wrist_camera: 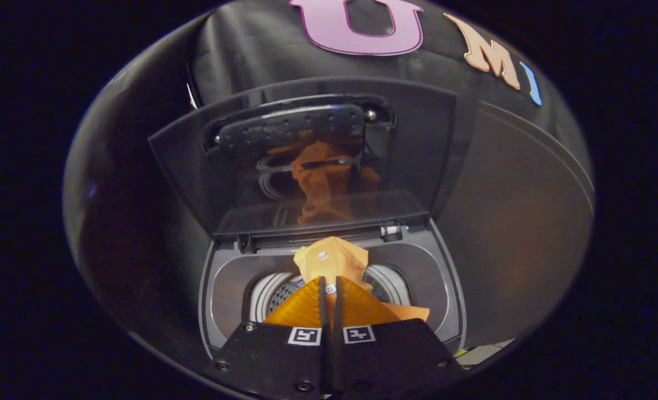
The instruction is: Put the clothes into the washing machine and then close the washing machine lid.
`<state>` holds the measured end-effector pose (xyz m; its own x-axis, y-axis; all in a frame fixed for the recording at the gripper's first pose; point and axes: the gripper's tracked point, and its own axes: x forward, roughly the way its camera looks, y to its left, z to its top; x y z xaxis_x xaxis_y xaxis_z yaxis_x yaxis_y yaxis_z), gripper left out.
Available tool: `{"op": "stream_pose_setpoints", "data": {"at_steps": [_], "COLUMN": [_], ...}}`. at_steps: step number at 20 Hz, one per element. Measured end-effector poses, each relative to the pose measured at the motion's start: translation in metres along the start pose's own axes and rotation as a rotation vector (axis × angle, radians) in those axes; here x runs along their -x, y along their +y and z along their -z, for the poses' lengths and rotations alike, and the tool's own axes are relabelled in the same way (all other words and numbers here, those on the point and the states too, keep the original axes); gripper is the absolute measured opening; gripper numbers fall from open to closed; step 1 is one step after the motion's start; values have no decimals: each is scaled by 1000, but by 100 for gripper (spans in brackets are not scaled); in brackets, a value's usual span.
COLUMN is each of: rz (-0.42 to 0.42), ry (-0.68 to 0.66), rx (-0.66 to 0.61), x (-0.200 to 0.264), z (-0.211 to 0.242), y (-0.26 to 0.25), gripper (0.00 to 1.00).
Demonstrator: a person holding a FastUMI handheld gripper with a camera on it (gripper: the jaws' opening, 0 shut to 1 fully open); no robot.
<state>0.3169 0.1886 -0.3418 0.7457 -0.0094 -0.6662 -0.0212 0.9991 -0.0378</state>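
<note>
My gripper (329,289) is shut on an orange garment (332,258), both orange fingers pressing a fold of it with a white snap button at the tips. The cloth bunches up just ahead of the fingertips and a flap hangs out beside the right finger (365,308). It hangs right over the round drum opening (268,289) of a small grey top-loading washing machine (226,289). The machine's dark see-through lid (318,161) stands raised behind the opening, mirroring the orange cloth.
Black cloth walls close in behind and to both sides of the machine. A strip of pale floor (484,353) with a thin cable shows at the machine's lower right.
</note>
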Motion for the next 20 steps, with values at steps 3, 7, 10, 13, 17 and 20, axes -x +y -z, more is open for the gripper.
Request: {"op": "stream_pose_setpoints", "data": {"at_steps": [3, 7, 10, 13, 17, 20], "rz": [5, 25, -3, -12, -23, -68], "ry": [17, 35, 76, 74, 48, 59], "rx": [3, -26, 14, 64, 84, 90], "x": [-10, -23, -27, -18, -6, 6], "z": [7, 17, 29, 33, 32, 40], "y": [-1, -7, 0, 7, 16, 29], "gripper": [1, 3, 15, 44, 75, 92]}}
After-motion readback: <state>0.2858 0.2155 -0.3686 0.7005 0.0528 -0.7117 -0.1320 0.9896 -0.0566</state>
